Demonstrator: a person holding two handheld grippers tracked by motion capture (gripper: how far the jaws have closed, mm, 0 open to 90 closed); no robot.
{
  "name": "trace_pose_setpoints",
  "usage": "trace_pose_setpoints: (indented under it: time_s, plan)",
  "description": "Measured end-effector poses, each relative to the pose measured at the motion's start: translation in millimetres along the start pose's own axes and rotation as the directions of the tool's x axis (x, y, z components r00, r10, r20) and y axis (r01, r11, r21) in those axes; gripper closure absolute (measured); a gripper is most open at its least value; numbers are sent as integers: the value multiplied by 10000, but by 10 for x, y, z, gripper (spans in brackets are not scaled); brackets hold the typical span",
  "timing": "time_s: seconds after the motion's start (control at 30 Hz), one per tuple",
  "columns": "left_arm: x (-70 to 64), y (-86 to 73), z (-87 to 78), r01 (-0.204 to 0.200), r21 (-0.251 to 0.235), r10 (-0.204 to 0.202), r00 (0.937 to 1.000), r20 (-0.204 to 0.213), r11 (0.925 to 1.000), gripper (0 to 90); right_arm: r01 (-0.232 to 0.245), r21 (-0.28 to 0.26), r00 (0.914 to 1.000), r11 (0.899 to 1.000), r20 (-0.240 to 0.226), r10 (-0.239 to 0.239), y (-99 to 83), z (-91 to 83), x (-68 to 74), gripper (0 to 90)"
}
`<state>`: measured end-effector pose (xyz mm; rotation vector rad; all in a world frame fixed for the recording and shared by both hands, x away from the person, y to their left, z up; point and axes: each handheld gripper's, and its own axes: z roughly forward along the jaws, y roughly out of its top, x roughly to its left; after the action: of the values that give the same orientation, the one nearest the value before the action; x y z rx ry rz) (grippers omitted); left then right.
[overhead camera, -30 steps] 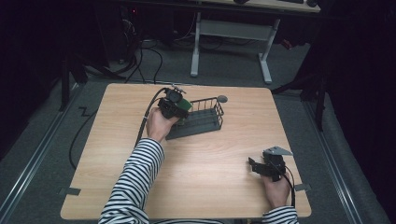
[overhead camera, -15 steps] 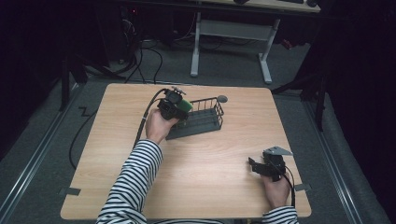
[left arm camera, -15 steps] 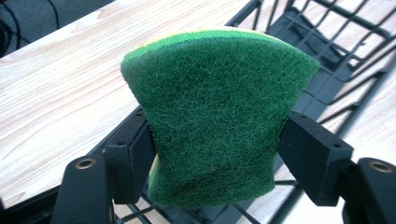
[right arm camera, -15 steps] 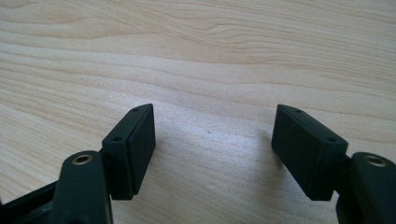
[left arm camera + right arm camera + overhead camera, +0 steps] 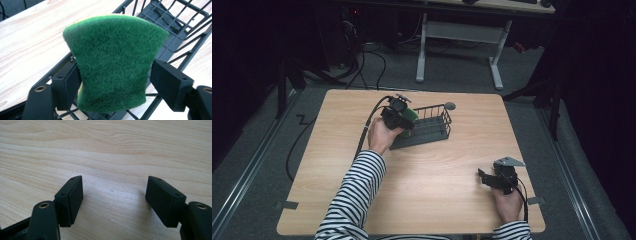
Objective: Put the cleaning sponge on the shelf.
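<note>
- Nearest the person, the right tongs (image 5: 486, 178) rest low at the near right of the wooden table (image 5: 442, 200), well apart from the work. In the right gripper view their two black jaws stand wide apart with bare wood grain between them, so they are released and hold nothing. I judge they are parked there to keep clear of the other hand.
- The right hand (image 5: 508, 204) comes in from the bottom edge behind them, with a striped cuff just showing; the grey three-cornered plate on top points away from the person.
- Farther in, the left forearm in its striped sleeve (image 5: 357, 192) reaches diagonally up the table toward the middle.
- At its end the left tongs (image 5: 408, 121) are clenched on a green scouring sponge (image 5: 113, 62). In the left gripper view the jaws press in on its two sides low down, so the pad is pinched narrow at the waist and flares above; a thin yellow layer shows along its top and left edges.
- The sponge is held upright and off the table, over the near left end of the black wire basket (image 5: 429, 127). Held by its sides like this, it can slip down between the basket's wires, which is probably the step in hand: lowering it in.
- The basket stands near the far middle of the table, tilted across it, and its wire floor and rails show behind the sponge. A small grey round knob (image 5: 450, 106) sticks up at its far right corner; what it is I cannot tell.
</note>
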<state>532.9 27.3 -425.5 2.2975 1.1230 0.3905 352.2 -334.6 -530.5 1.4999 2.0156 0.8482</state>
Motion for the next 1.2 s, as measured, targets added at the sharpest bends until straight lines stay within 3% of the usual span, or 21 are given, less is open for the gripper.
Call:
trace_pose_setpoints:
  time_s: [0.23, 0.37, 0.6, 0.93, 1.1, 1.2]
  plan:
    - [21, -20, -35, 11, 23, -11, 9999, -113, 10000, 217, -15, 10, 10000, 10000, 7, 15, 0, -1, 1, 304]
    - [55, -62, -90, 210, -221, -206, 9996, 172, 9995, 203, -25, 14, 10000, 10000, 6, 25, 0, -1, 1, 304]
    - [154, -196, -213, 518, -594, -501, 9983, 291, 9969, 195, -14, 2, 10000, 10000, 1, 14, 1, 1, 1, 304]
    - [350, -523, -424, 1221, -1204, -1151, 9913, 636, 9852, 199, -17, 2, 10000, 10000, 2, 17, 2, 2, 2, 304]
    - [400, -715, -533, 1235, -1340, -1153, 9910, 674, 9832, 200, -24, 3, 10000, 10000, 4, 24, 2, 2, 3, 304]
    - [441, -833, -605, 1435, -1550, -1340, 9885, 703, 9774, 203, -13, 0, 10000, 10000, 2, 13, 2, 2, 2, 304]
